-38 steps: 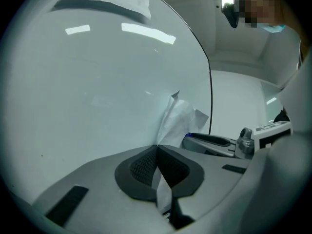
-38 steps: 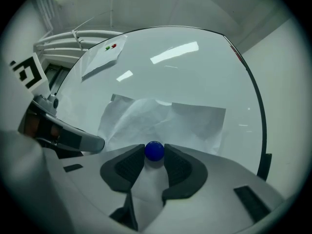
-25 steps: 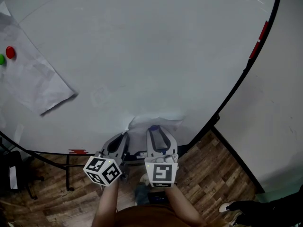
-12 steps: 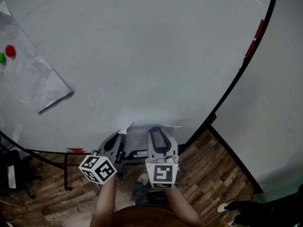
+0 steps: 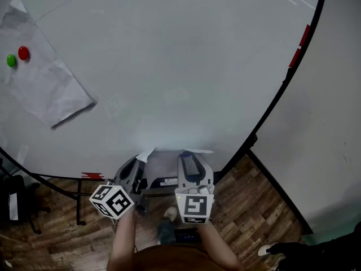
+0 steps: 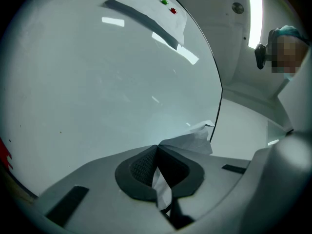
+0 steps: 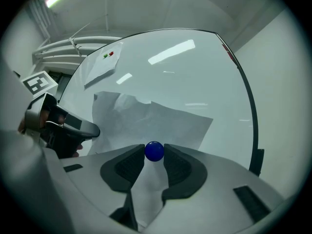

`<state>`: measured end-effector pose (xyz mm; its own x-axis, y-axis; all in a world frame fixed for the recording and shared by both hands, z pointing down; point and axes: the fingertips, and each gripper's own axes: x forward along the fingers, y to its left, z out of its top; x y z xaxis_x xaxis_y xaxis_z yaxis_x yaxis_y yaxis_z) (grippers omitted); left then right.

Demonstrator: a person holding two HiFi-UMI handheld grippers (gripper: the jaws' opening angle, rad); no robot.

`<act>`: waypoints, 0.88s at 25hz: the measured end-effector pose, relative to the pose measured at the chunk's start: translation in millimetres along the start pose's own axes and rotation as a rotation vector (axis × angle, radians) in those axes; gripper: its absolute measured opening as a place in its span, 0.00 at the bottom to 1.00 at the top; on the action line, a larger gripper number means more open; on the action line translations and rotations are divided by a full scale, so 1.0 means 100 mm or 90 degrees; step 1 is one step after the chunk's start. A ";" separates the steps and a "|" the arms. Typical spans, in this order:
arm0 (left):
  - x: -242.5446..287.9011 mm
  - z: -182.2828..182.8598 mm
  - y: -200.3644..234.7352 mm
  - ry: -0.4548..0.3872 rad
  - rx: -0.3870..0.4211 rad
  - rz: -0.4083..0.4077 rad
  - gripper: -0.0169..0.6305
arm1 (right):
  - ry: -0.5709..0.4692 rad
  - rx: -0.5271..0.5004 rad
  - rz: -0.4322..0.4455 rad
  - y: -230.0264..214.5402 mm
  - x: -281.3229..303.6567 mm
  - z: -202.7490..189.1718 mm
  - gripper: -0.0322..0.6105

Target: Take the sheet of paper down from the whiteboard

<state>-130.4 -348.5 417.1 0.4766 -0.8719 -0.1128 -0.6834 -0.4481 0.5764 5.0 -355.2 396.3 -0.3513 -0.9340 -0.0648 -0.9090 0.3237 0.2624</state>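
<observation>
A loose white sheet of paper [image 5: 163,161] hangs low against the whiteboard [image 5: 169,66], between my two grippers. My left gripper [image 5: 140,162] is shut on the sheet's crumpled left edge [image 6: 187,143], which runs down between the left gripper's [image 6: 157,149] pads. My right gripper [image 5: 189,157] is beside it, in front of the sheet [image 7: 151,121]. A small blue ball magnet [image 7: 154,151] sits pinched between the right gripper's [image 7: 154,154] pads. The left gripper [image 7: 73,126] shows at the left of the right gripper view.
A second creased sheet [image 5: 45,83] stays pinned at the board's upper left by a red magnet [image 5: 23,53] and a green magnet [image 5: 10,60]. The board's black frame [image 5: 282,89] curves down the right. A wooden floor [image 5: 248,208] lies below. A person [image 6: 287,82] stands at the right of the left gripper view.
My left gripper has rolled a little and its marker cube has shifted left. The held sheet's upper edge sits lower and flatter on the board. The right gripper has stayed put.
</observation>
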 end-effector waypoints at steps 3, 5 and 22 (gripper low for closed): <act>-0.09 0.06 0.01 -0.011 0.000 0.007 0.06 | 0.000 0.004 0.004 0.03 -0.03 0.00 0.26; -0.15 0.11 0.03 -0.019 -0.001 0.013 0.06 | 0.000 0.005 0.006 0.05 -0.04 0.01 0.26; -0.48 0.40 0.22 -0.077 -0.042 0.040 0.06 | 0.003 -0.002 0.001 0.04 -0.07 0.05 0.26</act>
<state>-190.8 -324.9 402.6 0.3615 -0.9169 -0.1690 -0.6699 -0.3815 0.6369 2.7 -346.4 393.3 -0.3514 -0.9344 -0.0594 -0.9077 0.3244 0.2661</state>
